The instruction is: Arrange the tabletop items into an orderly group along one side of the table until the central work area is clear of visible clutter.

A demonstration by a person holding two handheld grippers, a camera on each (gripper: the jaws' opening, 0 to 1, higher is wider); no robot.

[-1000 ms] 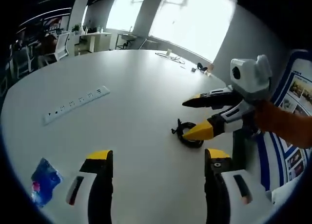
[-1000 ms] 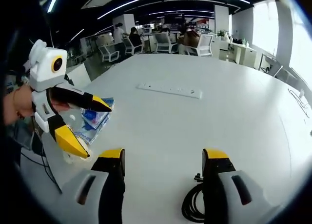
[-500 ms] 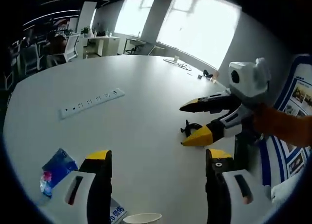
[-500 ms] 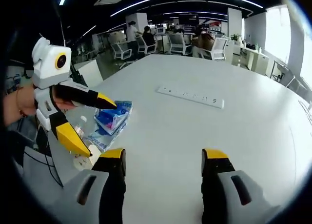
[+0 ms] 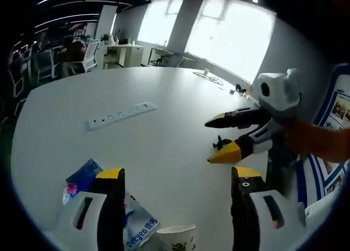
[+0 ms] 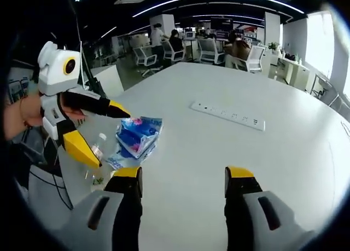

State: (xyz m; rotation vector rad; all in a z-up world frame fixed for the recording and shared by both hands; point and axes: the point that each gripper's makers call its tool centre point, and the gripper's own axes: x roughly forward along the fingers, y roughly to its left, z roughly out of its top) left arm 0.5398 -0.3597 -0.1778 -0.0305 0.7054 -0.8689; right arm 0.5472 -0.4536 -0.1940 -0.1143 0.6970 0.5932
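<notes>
In the left gripper view, a blue packet (image 5: 82,179) lies on the white table (image 5: 164,130) at the near left, beside a flat white-and-blue wrapper (image 5: 139,232) and a paper cup (image 5: 176,239) at the near edge. A white power strip (image 5: 121,115) sits farther out toward the middle. The left gripper (image 5: 174,177) hangs over the table with its jaws wide apart and nothing between them. To its right a black cable (image 5: 221,143) lies near the table edge, and the right gripper (image 5: 216,139) hovers just over it, jaws parted and empty.

In the right gripper view, the left gripper (image 6: 109,136) is at the left, above a clear bottle (image 6: 97,144) and the blue packet (image 6: 139,135). The power strip (image 6: 227,114) lies beyond, right of centre.
</notes>
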